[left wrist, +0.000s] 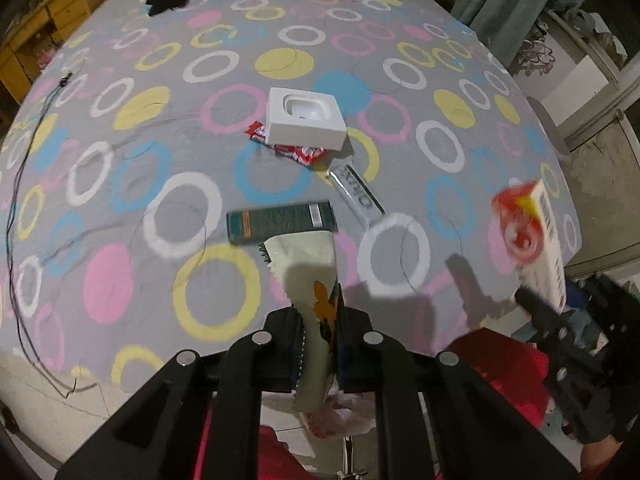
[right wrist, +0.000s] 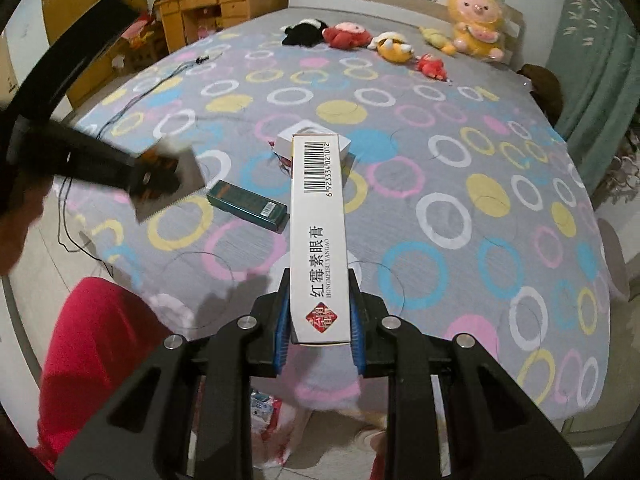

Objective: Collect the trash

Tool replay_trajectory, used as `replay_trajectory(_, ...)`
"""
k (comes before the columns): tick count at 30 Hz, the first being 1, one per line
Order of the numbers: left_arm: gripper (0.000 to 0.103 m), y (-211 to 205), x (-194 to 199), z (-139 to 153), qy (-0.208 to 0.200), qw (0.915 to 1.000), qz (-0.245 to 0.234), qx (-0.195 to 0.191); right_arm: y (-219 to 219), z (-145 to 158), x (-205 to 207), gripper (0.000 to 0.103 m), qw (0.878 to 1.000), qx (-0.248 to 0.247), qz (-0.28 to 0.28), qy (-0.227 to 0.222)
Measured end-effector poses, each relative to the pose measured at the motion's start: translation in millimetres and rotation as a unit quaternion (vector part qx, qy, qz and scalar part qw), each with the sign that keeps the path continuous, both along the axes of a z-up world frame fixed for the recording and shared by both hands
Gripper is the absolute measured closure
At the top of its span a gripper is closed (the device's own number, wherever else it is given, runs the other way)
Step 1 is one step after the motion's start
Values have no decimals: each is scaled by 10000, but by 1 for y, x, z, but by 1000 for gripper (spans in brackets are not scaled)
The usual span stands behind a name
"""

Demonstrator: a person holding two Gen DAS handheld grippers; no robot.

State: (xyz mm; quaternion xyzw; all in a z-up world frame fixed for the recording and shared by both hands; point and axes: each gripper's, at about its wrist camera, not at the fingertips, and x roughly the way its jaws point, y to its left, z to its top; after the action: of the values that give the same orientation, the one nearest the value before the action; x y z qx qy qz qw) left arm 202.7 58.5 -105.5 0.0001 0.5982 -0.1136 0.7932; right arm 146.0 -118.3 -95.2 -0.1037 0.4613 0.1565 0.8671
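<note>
My left gripper (left wrist: 320, 332) is shut on a pale torn wrapper (left wrist: 308, 272) with an orange print, held above the bed's near edge. My right gripper (right wrist: 318, 316) is shut on a long white ointment box (right wrist: 318, 232) with a barcode; the box also shows blurred in the left wrist view (left wrist: 536, 240). On the bed lie a dark green box (left wrist: 280, 222), a white square box (left wrist: 306, 118), red candy wrappers (left wrist: 298, 152) under it and a clear silver wrapper (left wrist: 358, 192). The left gripper shows blurred in the right wrist view (right wrist: 160, 178).
The bed (right wrist: 460, 184) has a grey sheet with coloured rings. Plush toys (right wrist: 392, 46) line its far side. A black cable (left wrist: 16, 216) runs along the left edge. A red bin (right wrist: 96, 360) with a plastic bag stands below the near edge. A wooden desk (right wrist: 224, 8) is behind.
</note>
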Motion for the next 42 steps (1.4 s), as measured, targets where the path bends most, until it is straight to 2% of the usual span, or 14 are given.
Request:
replay_trajectory(3,90,-4,-28,4,-117,9999,7,87,1,10,-19,79,9999,112,-38,-34)
replay_trajectory(9,90,-20,-83,-6,3,9998,-155,117,9,19,-63,79,9999,100,44,-124)
replay_trajectory(16,90,-39,-135,-20,-40,9989,-356,292,15,14,-110,79,9999,33,104,-130)
replay_trajectory(20,90,-48,-159,-26,-83,9987,-423,261,17,7,-134,79,9999,5,134,-84)
replay_trajectory(33,90,-59,-198,-48,-85,9988,-418,246,22,-23,-185,79,9997,-10,152,195)
replay_trajectory(42,90,-59,-198,-80,126,9986,-413,311,26,-57,-187,79,9985,-71,225,486)
